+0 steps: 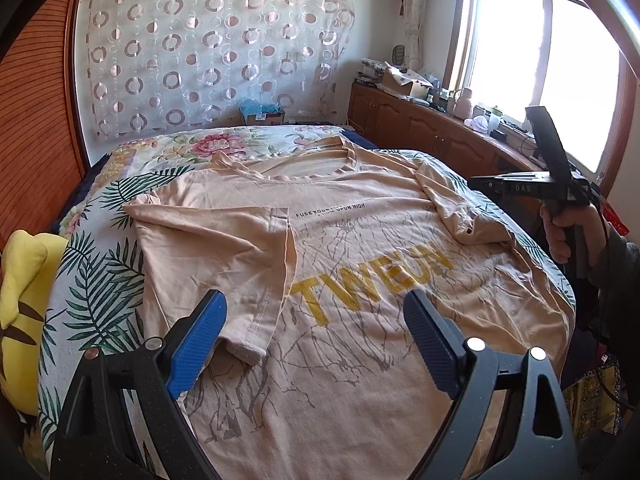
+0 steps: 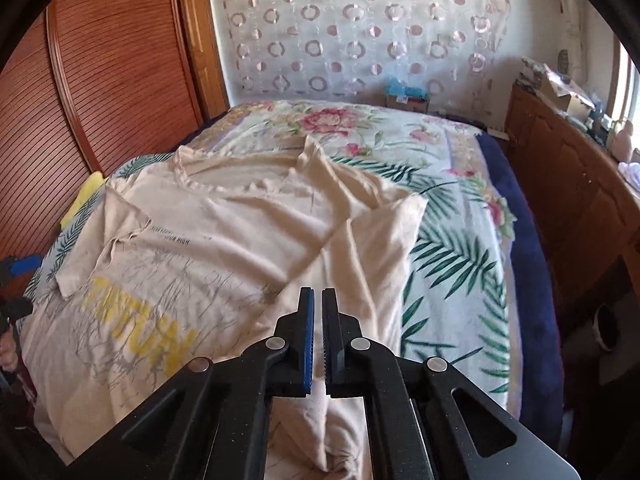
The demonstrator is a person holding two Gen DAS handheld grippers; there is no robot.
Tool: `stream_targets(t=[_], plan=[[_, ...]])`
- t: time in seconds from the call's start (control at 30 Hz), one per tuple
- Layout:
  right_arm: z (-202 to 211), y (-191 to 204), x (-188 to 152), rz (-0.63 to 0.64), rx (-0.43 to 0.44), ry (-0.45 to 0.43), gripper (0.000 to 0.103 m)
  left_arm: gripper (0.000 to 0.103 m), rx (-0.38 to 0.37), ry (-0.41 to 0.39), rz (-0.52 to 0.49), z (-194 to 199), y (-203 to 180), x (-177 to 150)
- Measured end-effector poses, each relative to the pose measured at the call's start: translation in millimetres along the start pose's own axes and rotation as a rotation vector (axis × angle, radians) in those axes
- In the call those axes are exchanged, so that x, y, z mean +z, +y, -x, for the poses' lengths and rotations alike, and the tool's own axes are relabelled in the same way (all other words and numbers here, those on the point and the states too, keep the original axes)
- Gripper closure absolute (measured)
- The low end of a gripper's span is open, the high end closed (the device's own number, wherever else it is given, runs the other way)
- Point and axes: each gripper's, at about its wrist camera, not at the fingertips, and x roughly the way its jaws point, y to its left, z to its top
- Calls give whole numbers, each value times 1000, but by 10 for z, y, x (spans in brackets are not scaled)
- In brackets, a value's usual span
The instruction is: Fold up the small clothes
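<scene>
- My left claw (image 1: 314, 312) is spread wide, hovering just above the peach T-shirt (image 1: 360, 280) near its yellow lettering (image 1: 372, 284), gripping nothing.
- My right claw (image 2: 318, 300) is pressed nearly closed, a thin gap left; whether cloth is pinched I cannot tell.
- The T-shirt lies face up on the bed (image 1: 100, 280), one sleeve (image 1: 224, 248) folded inward over the chest.
- Its other side (image 2: 380, 232) is bunched and turned over.
- Beyond, a wooden cabinet (image 1: 420, 120) sits under the window (image 1: 540, 60), and a ring-patterned curtain (image 1: 208, 48) hangs behind.
</scene>
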Motion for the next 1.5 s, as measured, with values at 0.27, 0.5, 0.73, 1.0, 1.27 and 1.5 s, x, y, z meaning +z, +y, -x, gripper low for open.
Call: stream_targets(t=[0.27, 0.5, 0.73, 1.0, 1.27, 1.5], plan=[[-184, -183, -186, -56, -22, 88, 75, 12, -15, 17, -12, -47, -65, -40], [-190, -144, -307, -18, -34, 107, 75, 12, -24, 18, -14, -46, -95, -28], [-177, -80, -271, 20, -37, 84, 96, 12, -22, 18, -15, -41, -95, -23], [-89, 65, -213, 53, -8, 43, 100, 12, -26, 24, -8, -42, -91, -17], [-152, 453, 139, 99, 121, 4, 101, 12, -21, 26, -1, -58, -70, -51], [-284, 890, 375, 131, 188, -21, 100, 12, -20, 28, 17, -53, -17, -85]])
